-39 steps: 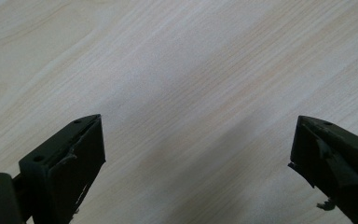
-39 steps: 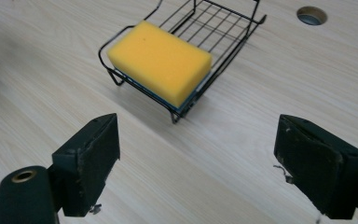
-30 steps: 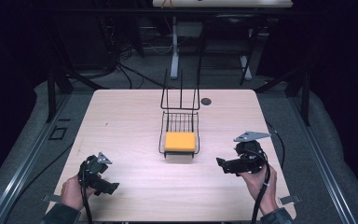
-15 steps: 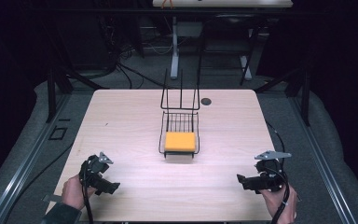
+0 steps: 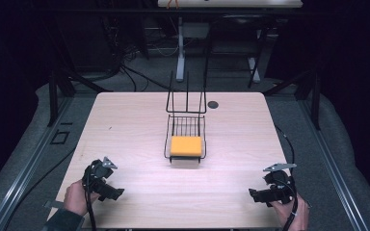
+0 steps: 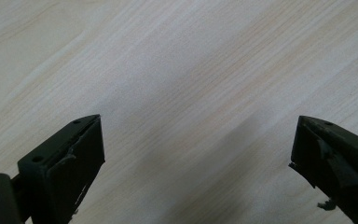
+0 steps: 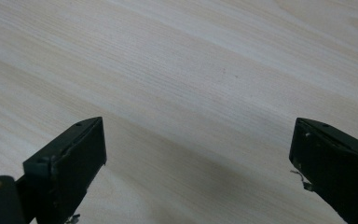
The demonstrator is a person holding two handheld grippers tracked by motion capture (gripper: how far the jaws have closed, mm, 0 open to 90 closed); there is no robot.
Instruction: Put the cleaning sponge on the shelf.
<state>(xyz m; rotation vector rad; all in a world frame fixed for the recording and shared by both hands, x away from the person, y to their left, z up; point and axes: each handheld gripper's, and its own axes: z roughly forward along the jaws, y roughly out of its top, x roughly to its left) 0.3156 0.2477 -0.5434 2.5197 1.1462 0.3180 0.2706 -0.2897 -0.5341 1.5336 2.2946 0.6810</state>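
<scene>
Mid-tabletop: black wire basket with tall upright handle bars at its far end, holding one orange sponge flat in its near part. Near left corner: left gripper in a hand, jaws spread wide over bare wood, gripping nothing, well apart from the basket. Near right corner: right gripper likewise held low, jaws released and wide, empty, aimed left.

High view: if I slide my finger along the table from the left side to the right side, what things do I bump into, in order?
Left gripper → orange sponge in the black wire rack → small dark round spot on the table → right gripper.
</scene>
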